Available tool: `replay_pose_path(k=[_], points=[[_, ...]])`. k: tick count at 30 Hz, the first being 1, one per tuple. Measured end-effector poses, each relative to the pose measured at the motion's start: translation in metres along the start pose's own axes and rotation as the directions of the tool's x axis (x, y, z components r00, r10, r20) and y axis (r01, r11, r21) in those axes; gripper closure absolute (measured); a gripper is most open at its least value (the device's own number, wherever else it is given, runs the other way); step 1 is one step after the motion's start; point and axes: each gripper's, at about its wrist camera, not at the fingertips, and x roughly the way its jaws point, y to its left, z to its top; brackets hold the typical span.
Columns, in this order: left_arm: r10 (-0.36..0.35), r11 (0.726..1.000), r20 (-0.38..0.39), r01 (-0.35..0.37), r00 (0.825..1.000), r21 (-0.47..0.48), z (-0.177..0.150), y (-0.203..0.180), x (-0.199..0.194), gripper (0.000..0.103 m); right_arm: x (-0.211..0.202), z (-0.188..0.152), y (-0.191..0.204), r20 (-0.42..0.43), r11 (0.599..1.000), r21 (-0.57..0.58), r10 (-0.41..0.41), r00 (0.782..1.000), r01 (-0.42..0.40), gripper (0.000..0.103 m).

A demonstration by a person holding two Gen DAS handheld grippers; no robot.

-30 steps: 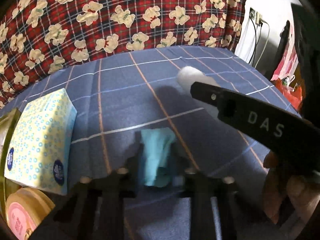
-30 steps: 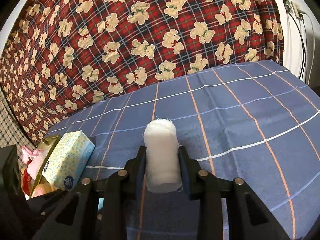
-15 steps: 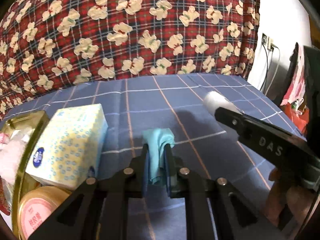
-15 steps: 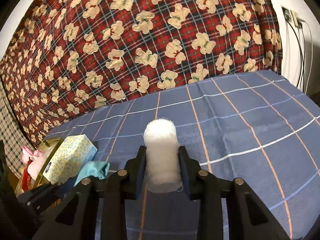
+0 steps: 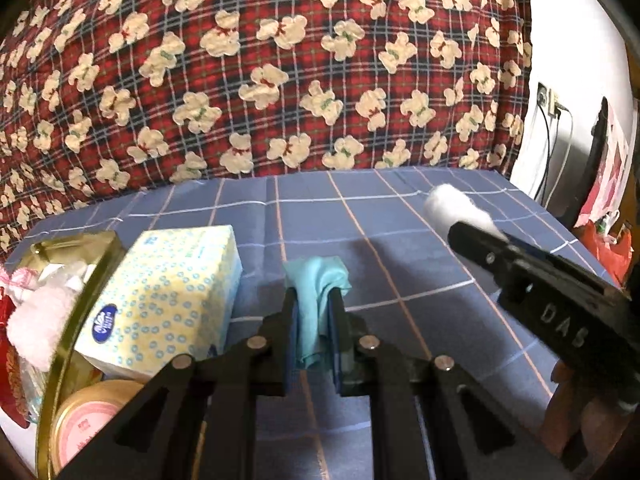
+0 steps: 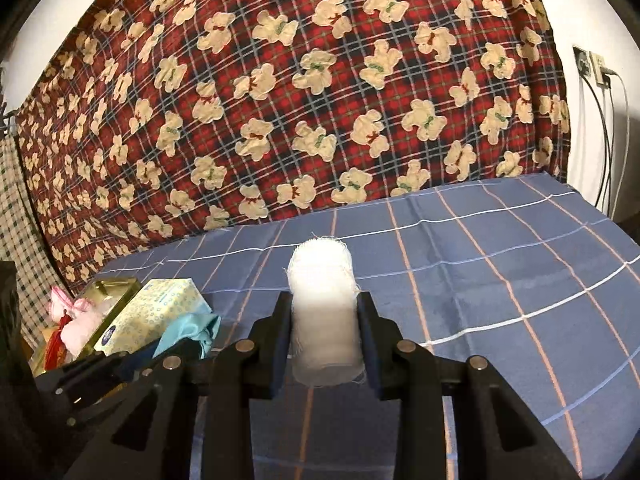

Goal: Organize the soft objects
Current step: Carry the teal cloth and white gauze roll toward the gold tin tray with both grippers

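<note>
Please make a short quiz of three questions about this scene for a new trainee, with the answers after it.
1. True or false: the left tool is shut on the teal cloth.
2. What does the right tool hold? A) tissue box B) gauze roll C) pink tin
3. Fill in: the tissue box stands next to a ____ coloured tray.

Key:
1. True; the cloth is pinched between the pads.
2. B; the white gauze roll sits upright between the pads.
3. Gold; the tray lies at the box's left in the left wrist view.
</note>
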Motion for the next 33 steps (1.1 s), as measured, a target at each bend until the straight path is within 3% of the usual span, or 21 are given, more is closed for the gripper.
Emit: replay_pose_path(k=[16,33], points=[[0.034,0.998,0.084,-0.029,0.996,-0.053,-0.002,0.019,-0.016,0.092,-0.005,-0.004,0.015,0.022,1.000,-0.029,0.003,1.000,-0.003,0.068],[0.052,0.995,0.089,-0.044,0.995,-0.092,-0.004,0.033,-0.019,0.092,-0.004,-0.006,0.042,0.044,0.997,-0.073,-0.016,0.999,0.019,0.068]])
